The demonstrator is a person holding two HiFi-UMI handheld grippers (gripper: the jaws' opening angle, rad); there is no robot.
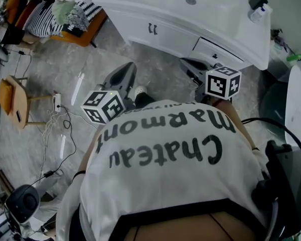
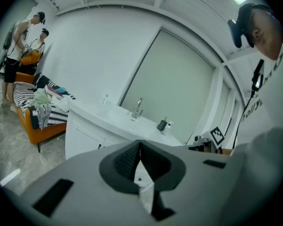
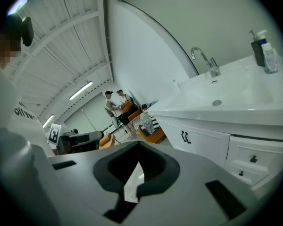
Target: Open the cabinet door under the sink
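Two grey two-jaw grippers, one in each of our hands, point toward a white vanity. From our head, we see the left gripper (image 1: 126, 68) and the right gripper (image 1: 186, 62) reach out over a grey marbled floor (image 1: 90, 59). Each carries a white cube with black square markers, and our white shirt with dark lettering (image 1: 165, 149) fills the foreground.

In the left gripper view, the left gripper (image 2: 140, 142) has its fingers pressed together with nothing between them. In the right gripper view, the right gripper (image 3: 139, 146) is likewise closed and empty.

The white cabinet door (image 1: 140, 28) with its pair of dark handles sits shut under the white oval sink (image 1: 215, 14), ahead of both grippers and touched by neither. Beside it are two white drawers (image 3: 254, 161). On the sink we see a chrome tap (image 3: 203, 60) and a dark pump bottle (image 3: 258, 51). An orange sofa (image 1: 85, 33) piled with striped cloth stands to the left.
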